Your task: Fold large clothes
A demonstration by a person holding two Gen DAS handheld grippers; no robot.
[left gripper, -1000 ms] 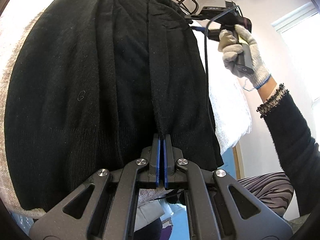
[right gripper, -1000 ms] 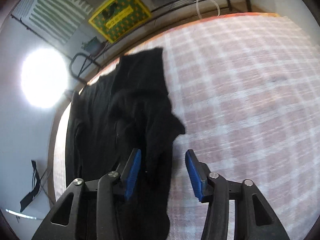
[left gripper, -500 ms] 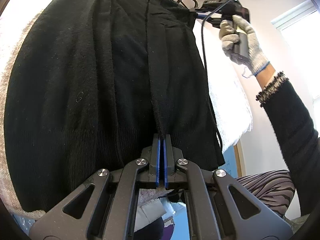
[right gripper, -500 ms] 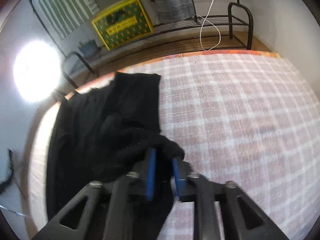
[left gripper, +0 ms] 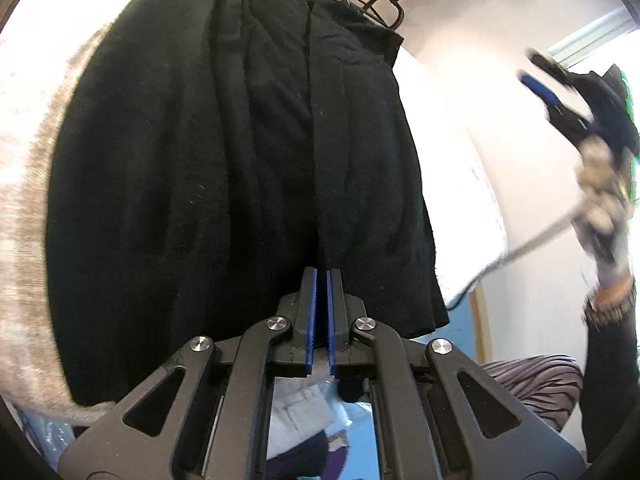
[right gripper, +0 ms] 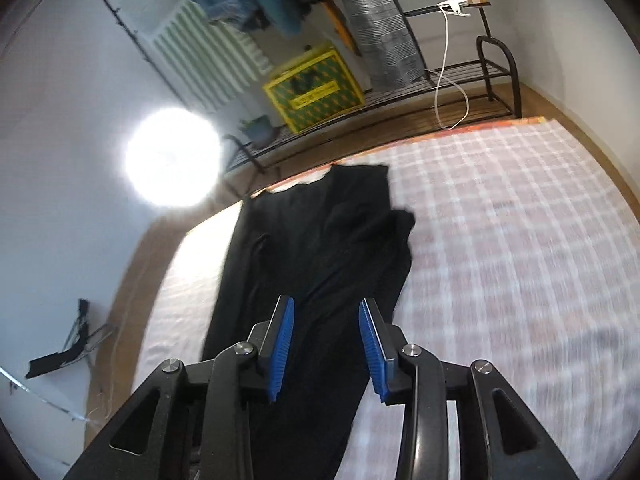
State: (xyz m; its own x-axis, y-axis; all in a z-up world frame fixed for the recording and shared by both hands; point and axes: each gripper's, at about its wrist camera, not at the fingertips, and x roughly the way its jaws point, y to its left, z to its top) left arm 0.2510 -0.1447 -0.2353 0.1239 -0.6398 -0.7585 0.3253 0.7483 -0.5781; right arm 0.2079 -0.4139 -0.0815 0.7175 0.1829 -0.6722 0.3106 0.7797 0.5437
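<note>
A black knit garment (left gripper: 240,160) lies spread lengthwise on the bed, running away from my left gripper (left gripper: 322,280), which is shut on its ribbed hem. In the right wrist view the same garment (right gripper: 320,248) lies flat below my right gripper (right gripper: 326,320), with one sleeve folded in over the body. That gripper hangs well above the cloth, its jaws opening and nothing between the blue pads. It also shows blurred at the right of the left wrist view, the right gripper (left gripper: 536,70) held by a gloved hand (left gripper: 600,192).
The bed has a pink and white checked cover (right gripper: 500,240). Beyond its far edge stand a black metal rack (right gripper: 460,88) with hanging clothes, a yellow box (right gripper: 316,88) and a white cable. A bright lamp (right gripper: 172,156) glares at left. A person's striped trouser leg (left gripper: 532,380) is at right.
My right gripper closed on the sleeve half a second ago, then let it go, opened, and rose away from the garment. The left gripper stayed put on the hem.
</note>
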